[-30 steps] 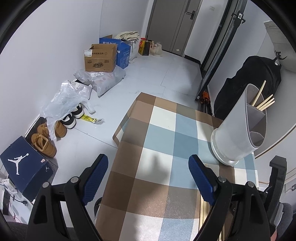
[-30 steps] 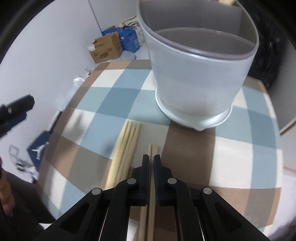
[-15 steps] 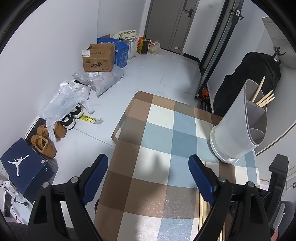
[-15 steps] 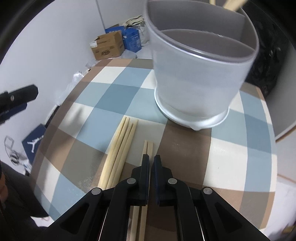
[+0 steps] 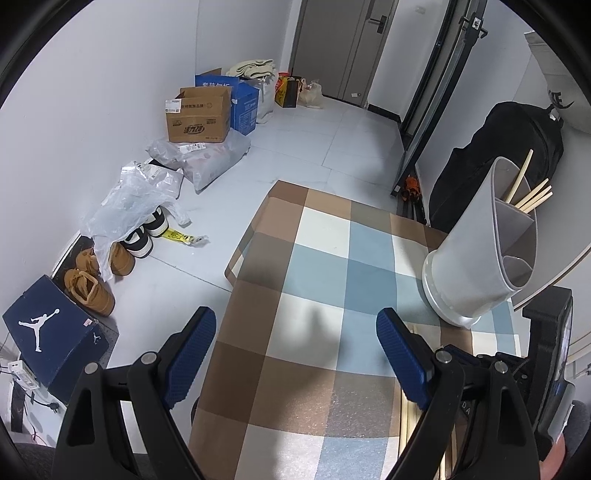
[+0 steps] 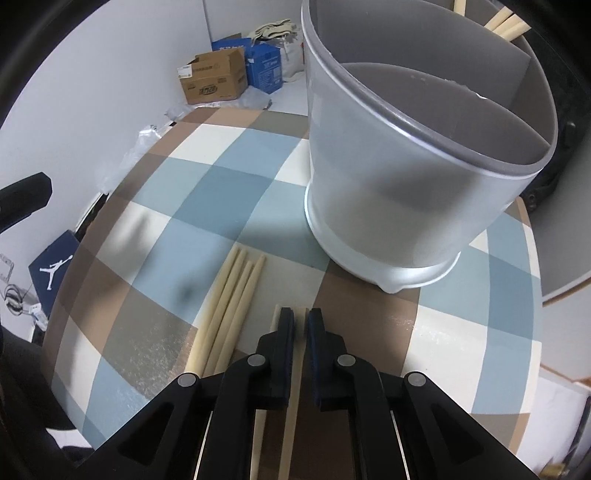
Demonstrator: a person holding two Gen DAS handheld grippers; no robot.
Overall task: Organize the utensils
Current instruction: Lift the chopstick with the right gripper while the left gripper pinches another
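A grey divided utensil holder [image 5: 476, 266] [image 6: 388, 206] stands on the checked tablecloth [image 5: 314, 258], with several chopsticks [image 5: 532, 195] [image 6: 506, 26] in its back compartment. Several loose chopsticks [image 6: 229, 306] lie in a bundle in front of it. A separate pair [image 6: 274, 321] lies beside them. My right gripper [image 6: 301, 314] hovers low over that pair, jaws together but for a thin slit. One stick shows through the slit; I cannot tell whether the pads press it. My left gripper [image 5: 295, 317] hangs wide open over the cloth's left part with nothing between its fingers.
The table's left edge drops to a tiled floor with cardboard boxes [image 5: 199, 114], plastic bags [image 5: 129, 206], shoes [image 5: 88, 288] and a dark shoe box [image 5: 48, 332]. A black bag [image 5: 498, 155] leans behind the holder. A white wall runs close on the right.
My right gripper has rolled slightly and crept along the pair of chopsticks, and a thin slit has appeared between its jaws. The left gripper has stayed still and open.
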